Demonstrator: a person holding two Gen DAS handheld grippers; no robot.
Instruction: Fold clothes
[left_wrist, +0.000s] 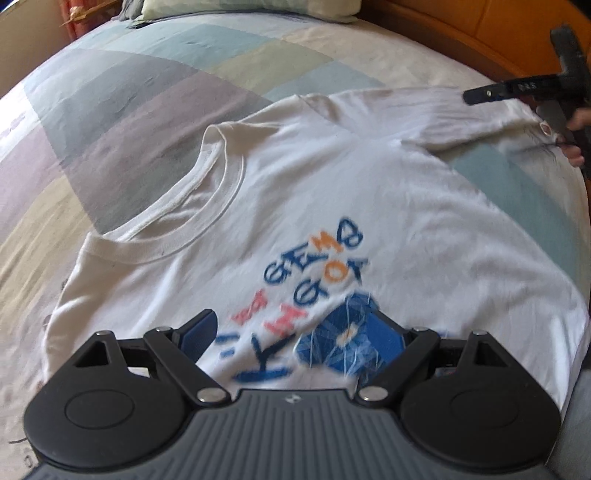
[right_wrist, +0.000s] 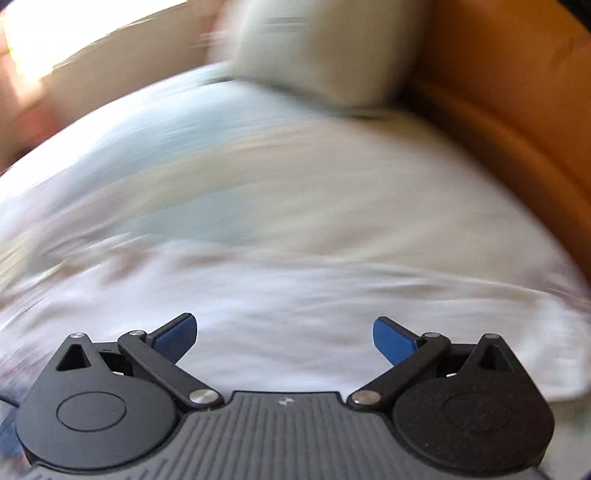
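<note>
A white T-shirt with a blue and orange print lies flat on the bed, collar toward the left and one sleeve stretched to the upper right. My left gripper hovers open over the printed chest, blue pads wide apart, nothing held. The right gripper appears at the far right by the sleeve end, with a hand behind it. In the right wrist view the picture is heavily blurred by motion; my right gripper is open above white shirt cloth, nothing between its pads.
The pastel patchwork bedspread covers the bed. A pale pillow lies at the head. An orange-brown padded bed frame runs along the right side. Curtains show at the far left.
</note>
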